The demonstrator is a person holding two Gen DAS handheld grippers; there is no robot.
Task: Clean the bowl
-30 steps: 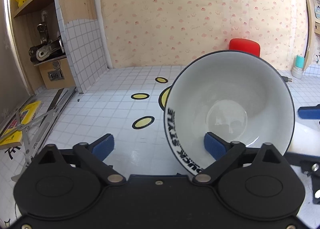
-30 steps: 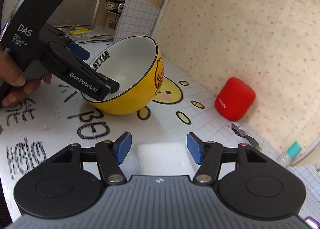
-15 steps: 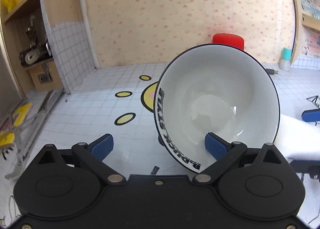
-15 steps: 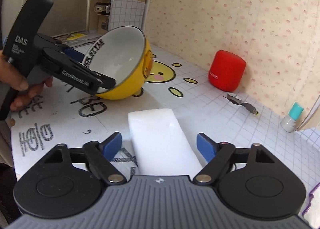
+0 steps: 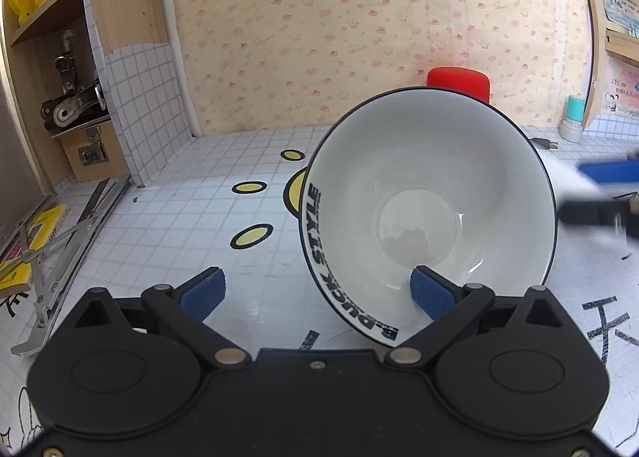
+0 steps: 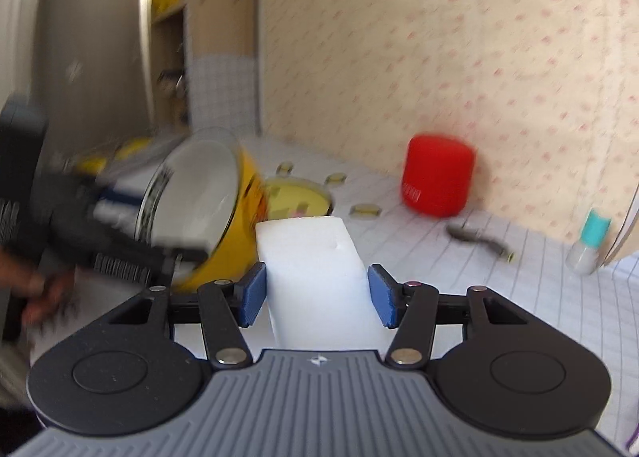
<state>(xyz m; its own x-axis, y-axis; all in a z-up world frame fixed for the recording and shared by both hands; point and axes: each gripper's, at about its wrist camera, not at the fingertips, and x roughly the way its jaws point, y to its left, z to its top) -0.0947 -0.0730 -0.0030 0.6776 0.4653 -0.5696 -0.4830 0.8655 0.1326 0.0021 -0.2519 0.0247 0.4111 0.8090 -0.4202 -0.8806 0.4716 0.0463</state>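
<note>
A yellow bowl [image 5: 429, 213] with a white inside and black lettering on its rim is tilted on its side above the table. My left gripper [image 5: 315, 293] has its right finger inside the bowl and its left finger outside, wide apart; the far side of the wall is hidden. The bowl also shows in the right wrist view [image 6: 199, 205], blurred. My right gripper [image 6: 315, 293] is shut on a white sponge block [image 6: 315, 269], lifted off the table, just right of the bowl. It shows blurred in the left wrist view [image 5: 599, 193].
A red cylinder [image 6: 437, 179] stands by the back wall. A small bottle with a teal cap [image 6: 589, 243] and a metal tool [image 6: 479, 239] are at the right. A wooden shelf unit [image 5: 60, 70] and a metal stand [image 5: 52, 257] are at the left.
My right gripper closed on the white sponge block and lifted it off the table, swinging toward the bowl. The bowl stays tilted in my left gripper.
</note>
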